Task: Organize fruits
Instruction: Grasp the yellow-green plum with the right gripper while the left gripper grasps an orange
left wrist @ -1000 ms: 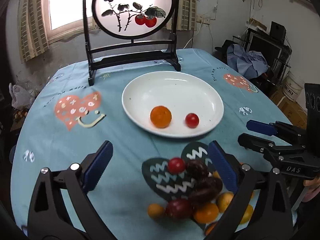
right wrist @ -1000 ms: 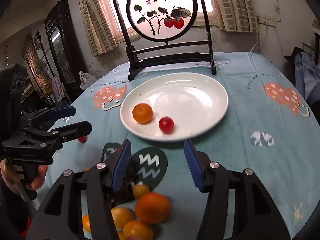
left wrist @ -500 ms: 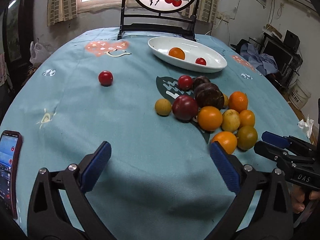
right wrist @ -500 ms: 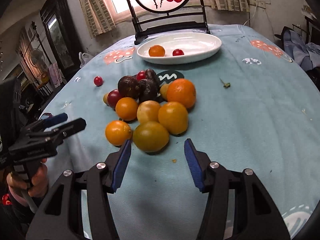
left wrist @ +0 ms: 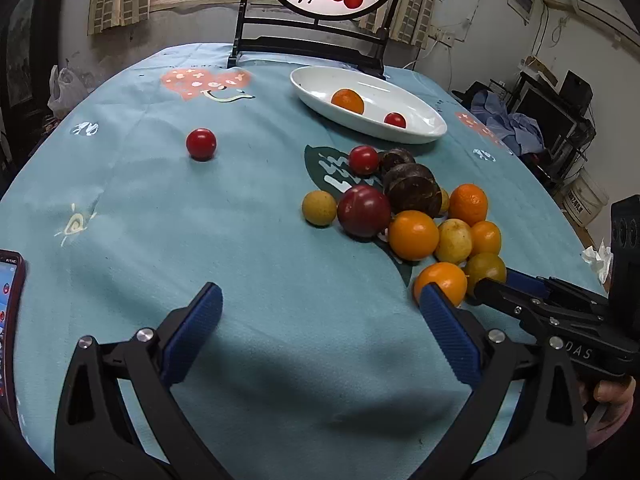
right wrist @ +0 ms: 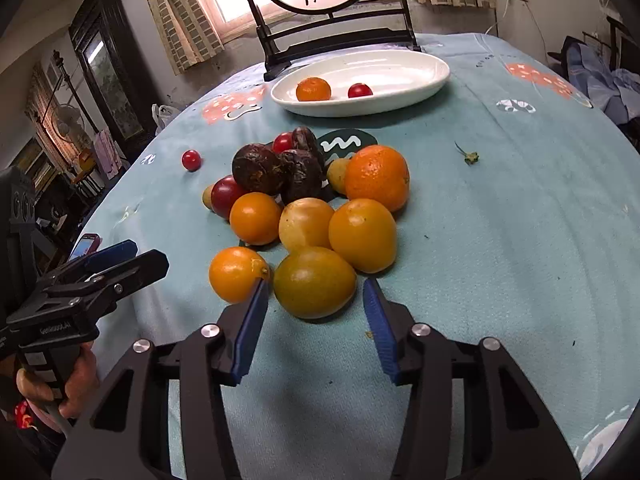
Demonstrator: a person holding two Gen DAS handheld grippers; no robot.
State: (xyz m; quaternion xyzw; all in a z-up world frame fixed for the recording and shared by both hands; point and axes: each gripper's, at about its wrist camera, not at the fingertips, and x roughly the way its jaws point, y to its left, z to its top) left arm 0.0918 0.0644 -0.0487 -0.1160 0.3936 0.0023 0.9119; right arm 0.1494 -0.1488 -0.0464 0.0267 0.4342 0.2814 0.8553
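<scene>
A pile of fruit (right wrist: 316, 208) lies mid-table: oranges, yellow-green fruits, dark brown ones and red ones; it also shows in the left wrist view (left wrist: 412, 216). A white plate (right wrist: 404, 84) behind it holds a small orange (right wrist: 313, 89) and a cherry tomato (right wrist: 360, 90). A lone cherry tomato (left wrist: 201, 143) sits apart to the left. My right gripper (right wrist: 316, 292) is open, its jaws either side of a yellow-green fruit (right wrist: 314, 282). My left gripper (left wrist: 320, 300) is open and empty over bare cloth, left of the pile.
A framed round painting on a black stand (right wrist: 332, 36) rises behind the plate. A phone (left wrist: 10, 320) lies at the table's left edge. A small green stem (right wrist: 470, 157) lies right of the pile. The teal tablecloth (left wrist: 160, 208) covers the round table.
Both grippers pulled back from the plate toward the near side. In the last half second the right gripper moved forward around the yellow-green fruit.
</scene>
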